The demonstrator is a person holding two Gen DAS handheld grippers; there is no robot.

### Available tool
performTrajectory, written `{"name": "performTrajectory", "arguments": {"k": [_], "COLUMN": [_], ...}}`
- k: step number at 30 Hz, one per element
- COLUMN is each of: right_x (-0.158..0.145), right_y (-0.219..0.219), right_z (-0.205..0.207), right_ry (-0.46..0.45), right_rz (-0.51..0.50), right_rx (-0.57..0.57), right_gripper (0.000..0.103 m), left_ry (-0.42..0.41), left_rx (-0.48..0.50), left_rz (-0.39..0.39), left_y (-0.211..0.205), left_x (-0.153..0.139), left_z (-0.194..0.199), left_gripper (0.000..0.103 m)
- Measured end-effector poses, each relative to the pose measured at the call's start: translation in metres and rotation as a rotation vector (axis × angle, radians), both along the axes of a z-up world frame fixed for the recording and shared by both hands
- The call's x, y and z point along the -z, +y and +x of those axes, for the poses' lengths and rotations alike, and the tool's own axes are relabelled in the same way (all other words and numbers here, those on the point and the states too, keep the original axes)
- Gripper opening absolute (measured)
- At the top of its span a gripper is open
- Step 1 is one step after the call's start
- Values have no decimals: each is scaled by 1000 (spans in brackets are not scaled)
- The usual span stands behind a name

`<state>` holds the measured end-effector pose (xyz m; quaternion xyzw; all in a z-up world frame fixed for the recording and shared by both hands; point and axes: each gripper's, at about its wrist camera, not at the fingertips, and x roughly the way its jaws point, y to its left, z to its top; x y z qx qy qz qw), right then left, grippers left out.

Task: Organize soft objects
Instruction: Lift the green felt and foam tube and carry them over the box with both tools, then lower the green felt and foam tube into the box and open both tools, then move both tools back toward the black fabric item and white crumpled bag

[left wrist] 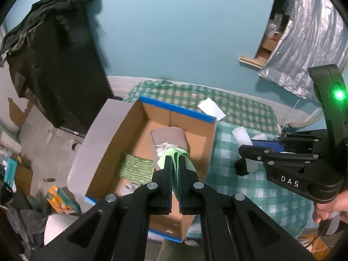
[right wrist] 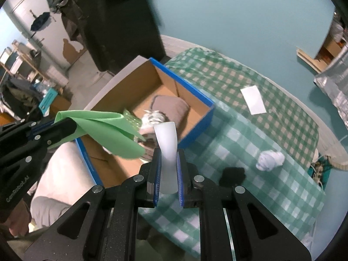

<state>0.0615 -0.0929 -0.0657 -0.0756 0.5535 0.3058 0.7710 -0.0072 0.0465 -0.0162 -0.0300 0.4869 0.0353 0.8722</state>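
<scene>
Green foam sheet (left wrist: pixel 182 160) is pinched in your left gripper (left wrist: pixel 175 163), fingers closed tight, above the open cardboard box (left wrist: pixel 187 112). Your right gripper (right wrist: pixel 168 158) clamps a white foam strip (right wrist: pixel 166 143) over the checked cloth (right wrist: pixel 271 191); box at its 11 o'clock, white wad (right wrist: pixel 269 157) at 3 o'clock.

two foam sheets (right wrist: pixel 102 130) (green, white), one box (right wrist: pixel 193 95)

Open-topped box (right wrist: pixel 193 95), half full
</scene>
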Motion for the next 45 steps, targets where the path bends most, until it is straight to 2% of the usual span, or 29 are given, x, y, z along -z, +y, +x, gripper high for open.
{"name": "performTrajectory", "arguments": {"k": [13, 21, 23, 25, 27, 29, 30, 31, 32, 33, 34, 35, 37, 45], "right_x": [29, 57, 61, 64, 66, 65, 65, 64, 62, 60, 59, 56, 55, 45], "right_y": [59, 83, 87, 91, 95, 96, 96, 96, 95, 94, 93, 91, 88, 66], "right_z": [16, 28, 28, 29, 29, 29, 29, 29, 29, 29, 29, 29, 30, 34], "right_ry": [51, 110, 115, 119, 124, 108, 104, 102, 98, 92, 84, 73, 64, 46], "right_rz": [-12, -29, -31, -31, -43, -66, -67, -64, -63, -65, -70, -78, -84, -96], "right_rx": [-64, -52, -53, -55, -55, -43, -41, -39, -36, -32, -28, -25, -21, 15], "right_gripper": [12, 12, 12, 14, 21, 21, 25, 34, 40, 51, 54, 54, 56, 63], "left_ry": [63, 166, 188, 200, 218, 213, 207, 207, 207, 204, 201, 198, 198, 185], "left_rx": [-74, -89, -92, -97, -101, -105, -103, -100, -98, -97, -100, -102, -104, -100], "left_rz": [22, 28, 30, 31, 31, 38, 45, 48, 50, 52, 57, 61, 62, 59], "left_y": [50, 69, 72, 74, 76, 77, 76, 76, 76, 75, 74, 74, 73, 60], "left_x": [33, 73, 81, 86, 90, 91, 90, 90, 89, 88, 88, 87, 87, 82], "left_z": [5, 15, 16, 17, 17, 17, 16, 15, 16, 16, 16, 16, 17, 18], "left_gripper": [4, 4, 11, 34, 42, 45, 51, 57, 58, 59, 60, 61, 71, 71]}}
